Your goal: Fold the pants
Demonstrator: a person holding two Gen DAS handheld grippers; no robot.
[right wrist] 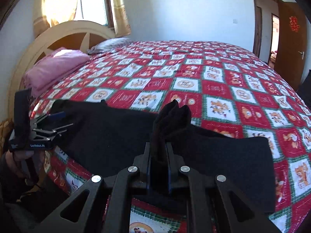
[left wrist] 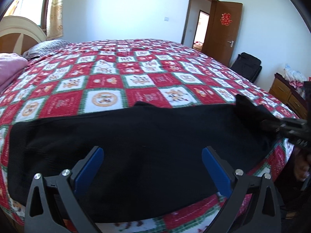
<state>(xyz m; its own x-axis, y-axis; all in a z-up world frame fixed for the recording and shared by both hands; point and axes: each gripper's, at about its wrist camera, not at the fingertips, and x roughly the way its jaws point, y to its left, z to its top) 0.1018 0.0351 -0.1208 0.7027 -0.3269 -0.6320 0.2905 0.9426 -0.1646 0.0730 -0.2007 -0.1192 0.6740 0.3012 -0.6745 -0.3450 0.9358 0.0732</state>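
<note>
Black pants lie flat across the near edge of the bed, also seen in the right wrist view. My left gripper is open, its blue pads spread just above the middle of the pants, holding nothing. It also shows at the left of the right wrist view. My right gripper is shut on a bunched fold of the pants that sticks up between its jaws. From the left wrist view it enters at the right edge, gripping the pants' right end.
The bed has a red, white and green patchwork quilt. Folded pink bedding and a grey pillow lie by the headboard. A black suitcase, a wooden dresser and an open door stand to the right.
</note>
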